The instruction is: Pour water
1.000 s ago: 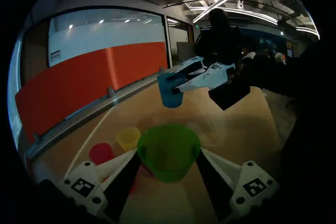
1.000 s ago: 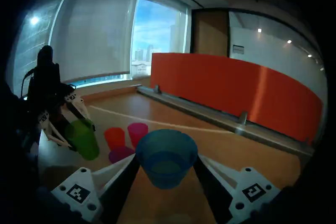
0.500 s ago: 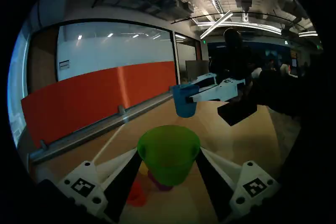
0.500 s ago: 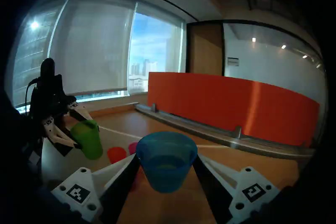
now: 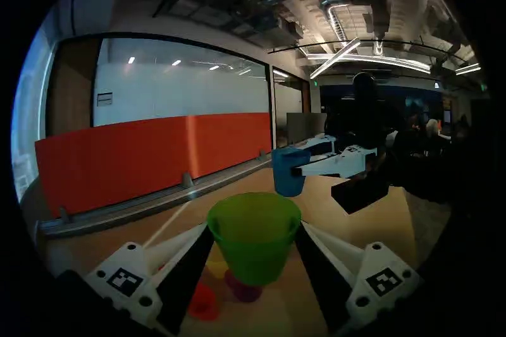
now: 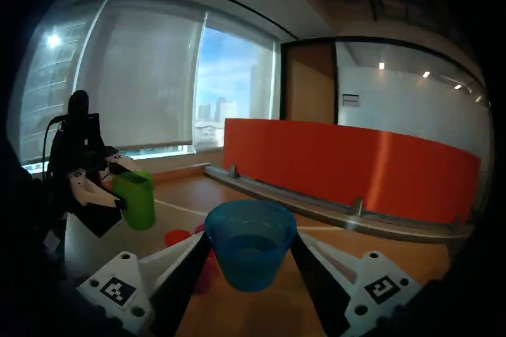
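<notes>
Both risen — green cup (image 5: pixel 254 250) clamped between left tongs (image 5: pixel 254 228), blue cup (image 6: pixel 250 256) clamped between right tongs (image 6: pixel 250 236).

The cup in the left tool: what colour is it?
The cup is green; the left gripper view shows it best.

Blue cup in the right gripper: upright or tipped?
Upright. The blue cup has a level rim, mouth up; the left gripper view agrees.

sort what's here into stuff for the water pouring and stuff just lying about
For the job:
blue cup with water, in the right tongs
green cup, in the left tongs

Lying about:
red cup and purple cup on the table
orange partition behind
</notes>
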